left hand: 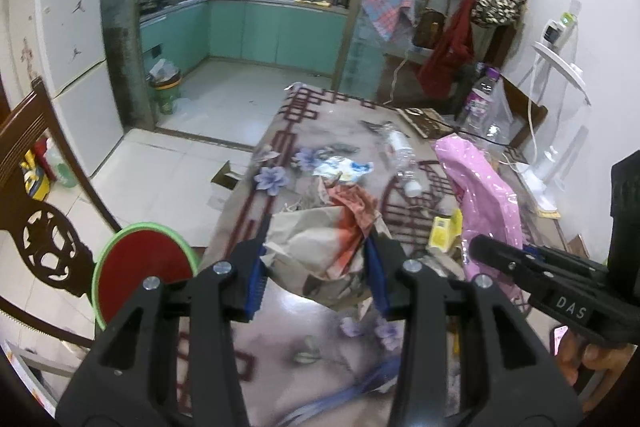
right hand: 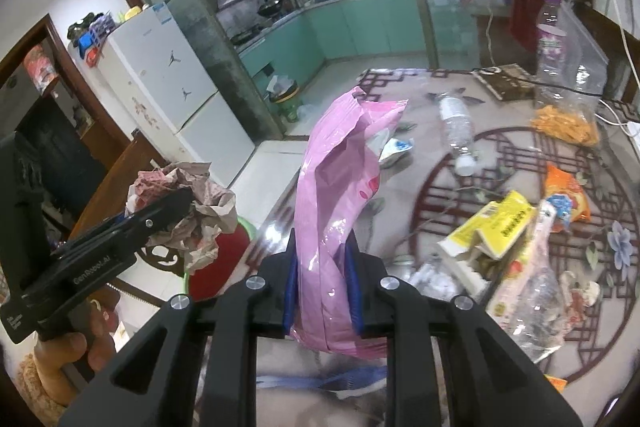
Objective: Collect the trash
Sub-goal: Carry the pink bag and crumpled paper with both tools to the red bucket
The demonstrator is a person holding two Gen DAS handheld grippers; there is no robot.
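Note:
My left gripper is shut on a crumpled brown paper bag with red wrappers bunched in it, held above the patterned table. My right gripper is shut on a glossy pink plastic bag that stands up between its blue pads. In each wrist view the other gripper shows at the side with its load: the right gripper with the pink bag, the left gripper with the paper wad. A hand holds each handle.
On the table lie a clear bottle, a yellow carton, an orange snack packet, a clear snack bag and a blue-white wrapper. A green bin stands by the kitchen doorway. A red-green round seat and a wooden chair flank the left edge.

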